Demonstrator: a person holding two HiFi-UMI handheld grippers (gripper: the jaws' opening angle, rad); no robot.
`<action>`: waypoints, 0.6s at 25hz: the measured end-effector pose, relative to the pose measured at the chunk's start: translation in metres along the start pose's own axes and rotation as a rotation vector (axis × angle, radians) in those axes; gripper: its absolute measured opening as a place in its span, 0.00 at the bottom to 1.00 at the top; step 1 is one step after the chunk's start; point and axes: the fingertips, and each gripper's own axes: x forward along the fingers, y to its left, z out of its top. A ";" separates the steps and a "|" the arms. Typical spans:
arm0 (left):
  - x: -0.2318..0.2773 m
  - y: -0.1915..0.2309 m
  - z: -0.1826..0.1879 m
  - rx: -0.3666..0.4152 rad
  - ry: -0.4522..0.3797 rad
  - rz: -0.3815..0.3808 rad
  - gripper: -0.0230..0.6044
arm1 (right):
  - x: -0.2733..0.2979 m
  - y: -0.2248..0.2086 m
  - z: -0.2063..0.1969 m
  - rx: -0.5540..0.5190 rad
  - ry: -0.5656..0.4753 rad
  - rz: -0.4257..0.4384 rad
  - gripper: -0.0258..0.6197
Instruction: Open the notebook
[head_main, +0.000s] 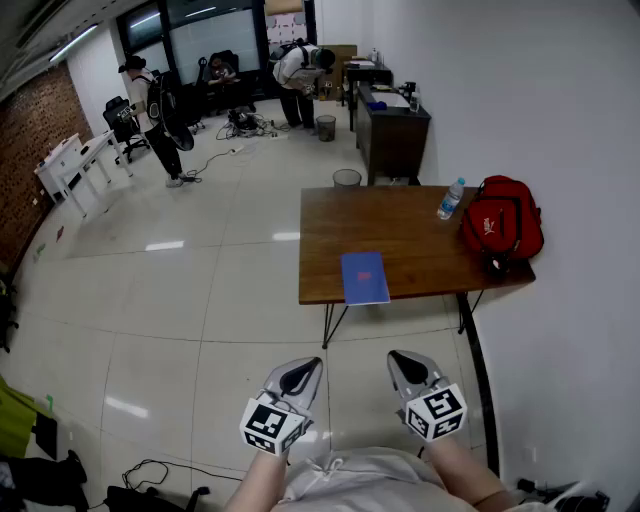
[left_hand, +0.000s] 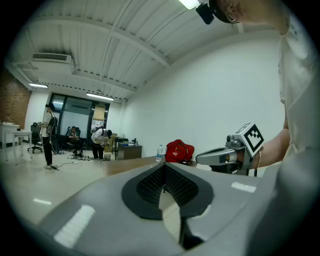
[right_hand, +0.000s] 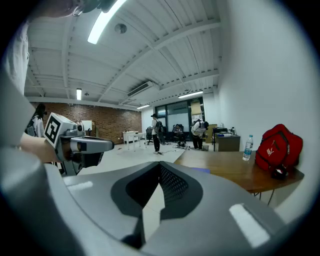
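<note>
A closed blue notebook (head_main: 364, 277) lies flat near the front left edge of the brown table (head_main: 400, 225); in the right gripper view only a thin blue strip of the notebook (right_hand: 202, 170) shows. Both grippers hang low over the floor in front of the person's body, well short of the table. My left gripper (head_main: 314, 362) has its jaws together with nothing between them. So does my right gripper (head_main: 394, 356), beside it. Each shows in the other's view: the right gripper (left_hand: 225, 156) and the left gripper (right_hand: 82, 146).
A red backpack (head_main: 502, 224) and a water bottle (head_main: 451, 199) stand at the table's right end by the white wall. A dark desk (head_main: 390, 125) and waste bins (head_main: 346, 179) are behind the table. People stand far off at the back. Cables lie on the floor (head_main: 150, 470).
</note>
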 end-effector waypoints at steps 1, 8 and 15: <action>0.003 0.006 -0.003 -0.003 -0.001 0.000 0.04 | 0.006 -0.004 0.000 -0.003 0.000 -0.007 0.05; 0.022 0.045 -0.015 -0.039 0.000 0.007 0.04 | 0.044 -0.029 -0.002 0.004 0.029 -0.044 0.05; 0.077 0.089 -0.032 -0.098 0.021 0.012 0.04 | 0.102 -0.082 -0.017 0.049 0.084 -0.050 0.05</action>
